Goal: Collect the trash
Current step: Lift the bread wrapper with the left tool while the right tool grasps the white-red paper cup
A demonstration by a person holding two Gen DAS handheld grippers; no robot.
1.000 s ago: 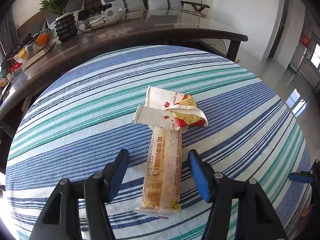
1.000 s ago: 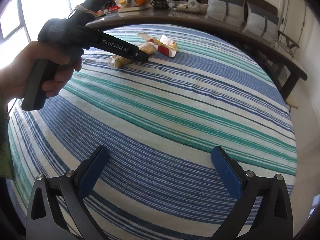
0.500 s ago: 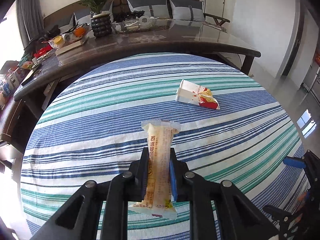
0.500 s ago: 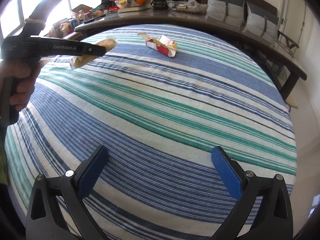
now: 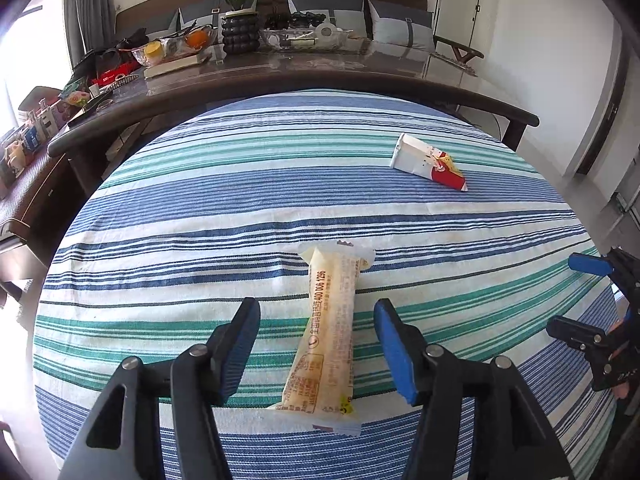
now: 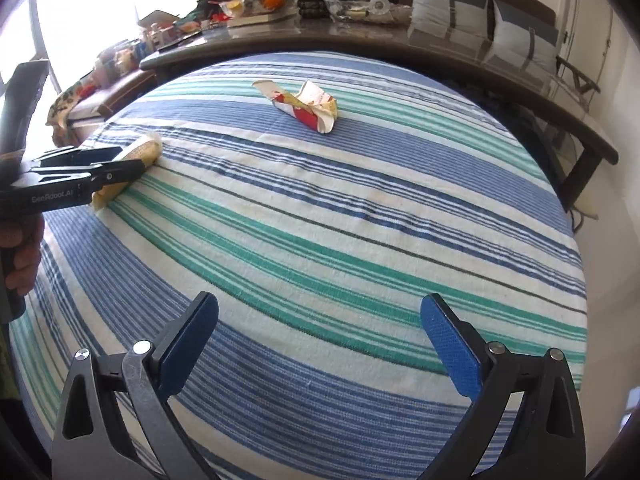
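A long yellow snack wrapper [image 5: 330, 332] lies on the striped tablecloth [image 5: 200, 208], between the fingers of my left gripper [image 5: 316, 344], which is open around it without touching. It also shows in the right wrist view [image 6: 138, 152], partly hidden behind the left gripper [image 6: 120, 168]. A crumpled white, red and yellow wrapper [image 5: 430, 162] lies farther back to the right; in the right wrist view it [image 6: 306, 106] is far ahead. My right gripper [image 6: 320, 336] is open and empty over the near part of the cloth [image 6: 360, 220].
A dark wooden table [image 5: 320, 72] stands behind the round table, cluttered with a potted plant [image 5: 236, 8], fruit bowl [image 5: 176, 46] and tray [image 5: 312, 36]. A sofa with grey cushions [image 5: 396, 24] is behind it. The right gripper's tool [image 5: 600, 320] shows at the right edge.
My left gripper carried the long yellow wrapper away from the crumpled one toward the near left, set it on the cloth and opened. The right gripper has stayed open, nearly still.
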